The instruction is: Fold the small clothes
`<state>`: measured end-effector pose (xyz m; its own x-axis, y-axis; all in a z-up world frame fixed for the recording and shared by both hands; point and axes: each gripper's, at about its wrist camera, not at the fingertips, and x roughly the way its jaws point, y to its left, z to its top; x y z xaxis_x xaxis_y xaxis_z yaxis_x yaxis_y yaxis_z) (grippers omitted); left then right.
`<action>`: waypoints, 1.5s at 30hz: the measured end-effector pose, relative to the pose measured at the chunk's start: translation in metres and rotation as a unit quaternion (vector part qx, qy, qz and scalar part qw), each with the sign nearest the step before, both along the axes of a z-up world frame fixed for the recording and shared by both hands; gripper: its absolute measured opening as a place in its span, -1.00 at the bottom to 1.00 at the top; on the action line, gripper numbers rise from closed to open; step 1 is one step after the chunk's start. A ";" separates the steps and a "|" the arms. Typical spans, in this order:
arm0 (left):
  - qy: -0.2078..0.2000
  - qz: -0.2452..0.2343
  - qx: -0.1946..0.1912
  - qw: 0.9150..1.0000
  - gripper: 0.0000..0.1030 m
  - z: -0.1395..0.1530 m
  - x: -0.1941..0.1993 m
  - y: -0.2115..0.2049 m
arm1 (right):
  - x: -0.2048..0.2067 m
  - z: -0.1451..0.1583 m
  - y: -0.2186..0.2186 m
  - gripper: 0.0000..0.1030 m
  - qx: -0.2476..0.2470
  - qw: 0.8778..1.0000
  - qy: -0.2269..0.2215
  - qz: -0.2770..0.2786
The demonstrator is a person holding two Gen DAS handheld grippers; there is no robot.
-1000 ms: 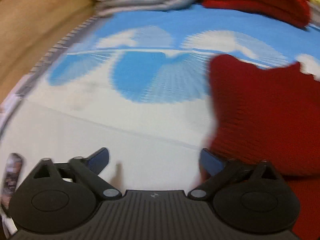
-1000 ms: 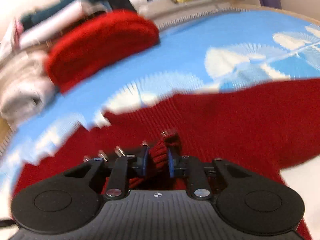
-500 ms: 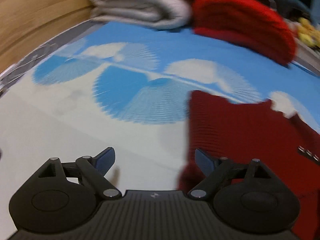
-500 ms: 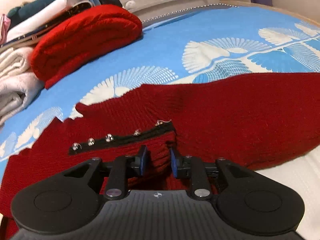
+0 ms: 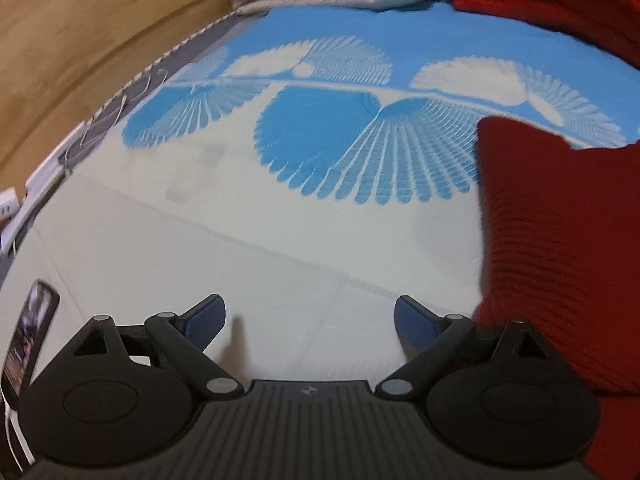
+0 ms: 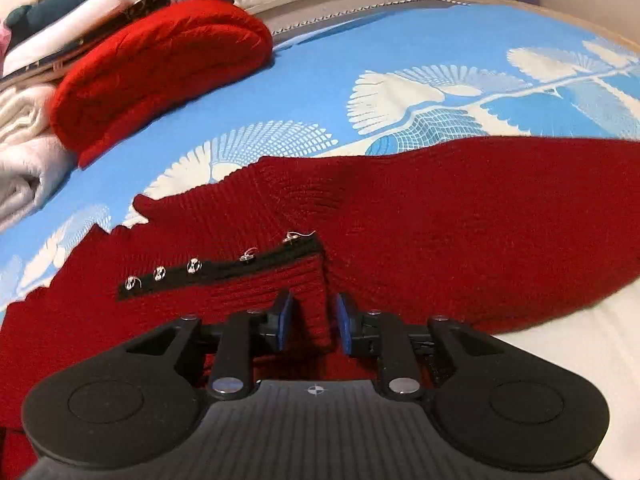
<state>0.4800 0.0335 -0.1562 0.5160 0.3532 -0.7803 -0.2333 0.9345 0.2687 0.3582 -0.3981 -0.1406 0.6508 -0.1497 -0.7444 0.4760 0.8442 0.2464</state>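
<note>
the dark red ribbed knit garment (image 6: 460, 216) lies spread on the blue-and-white patterned bed cover (image 6: 360, 68). the right gripper (image 6: 311, 322) has just been opening, its jaws narrowly apart around a knit fold. the left gripper (image 5: 308, 320) has just been opening too, wide over bare cover, empty.

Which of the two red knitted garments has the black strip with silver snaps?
The flat dark red knitted garment spread on the blue patterned sheet, right in front of the right gripper. The brighter red knit bundle sits folded by the pile, no strip showing.
</note>
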 end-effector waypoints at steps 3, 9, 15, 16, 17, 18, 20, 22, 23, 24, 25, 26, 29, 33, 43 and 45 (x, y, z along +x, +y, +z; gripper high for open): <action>-0.028 -0.023 0.008 0.999 0.89 0.011 -0.006 -0.009 | -0.006 0.019 0.001 0.31 -0.032 0.998 -0.022 -0.039; -0.031 -0.057 -0.005 0.998 0.93 0.014 -0.009 -0.026 | 0.002 -0.009 0.016 -0.27 -0.102 0.994 0.035 0.023; -0.047 -0.065 -0.013 0.997 0.99 0.023 -0.015 -0.028 | -0.007 0.032 0.019 -0.16 -0.070 0.997 -0.044 0.006; -0.051 -0.066 -0.019 0.996 0.99 0.026 -0.016 -0.027 | -0.011 0.043 0.020 -0.15 -0.069 0.996 -0.058 0.008; -0.054 -0.067 -0.027 0.996 0.99 0.030 -0.017 -0.026 | -0.017 0.053 0.022 -0.10 -0.067 0.995 -0.074 0.013; -0.056 -0.070 -0.036 0.995 0.99 0.033 -0.019 -0.026 | -0.026 0.065 0.025 -0.08 -0.063 0.994 -0.090 0.020; -0.056 -0.080 -0.052 0.994 0.99 0.039 -0.023 -0.027 | -0.046 0.084 0.028 -0.01 -0.050 0.992 -0.113 0.036; -0.057 -0.093 -0.063 0.992 0.99 0.043 -0.029 -0.029 | -0.072 0.105 0.031 0.11 -0.044 0.989 -0.130 0.055; -0.058 -0.102 -0.068 0.991 0.99 0.045 -0.033 -0.031 | -0.084 0.114 0.033 0.20 -0.045 0.988 -0.137 0.057; -0.059 -0.110 -0.070 0.990 0.99 0.047 -0.037 -0.031 | -0.099 0.123 0.036 0.27 -0.046 0.987 -0.147 0.055; -0.061 -0.118 -0.070 0.989 0.99 0.050 -0.043 -0.032 | -0.116 0.131 0.039 0.30 -0.046 0.985 -0.157 0.052; -0.063 -0.124 -0.071 0.988 0.99 0.052 -0.050 -0.033 | -0.133 0.136 0.041 0.34 -0.043 0.984 -0.168 0.050; -0.061 -0.138 -0.084 0.985 0.99 0.060 -0.080 -0.031 | -0.189 0.125 0.045 0.42 -0.026 0.983 -0.178 0.033; -0.018 -0.125 -0.120 0.985 0.99 0.076 -0.131 -0.029 | -0.229 0.085 0.046 0.42 -0.023 0.994 -0.104 0.009; 0.057 -0.112 -0.145 0.981 0.99 0.159 -0.280 -0.022 | -0.267 0.081 0.008 0.41 -0.003 0.993 -0.111 -0.039; 0.041 -0.121 -0.142 0.982 0.99 0.195 -0.309 -0.028 | -0.276 0.081 0.001 0.41 0.007 0.993 -0.112 -0.046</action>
<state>0.1712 0.0051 0.0389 0.4891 -0.0096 -0.8722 0.0160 0.9999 -0.0021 0.0821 -0.3969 -0.0601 0.7847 -0.2066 -0.5844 0.4822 0.7958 0.3662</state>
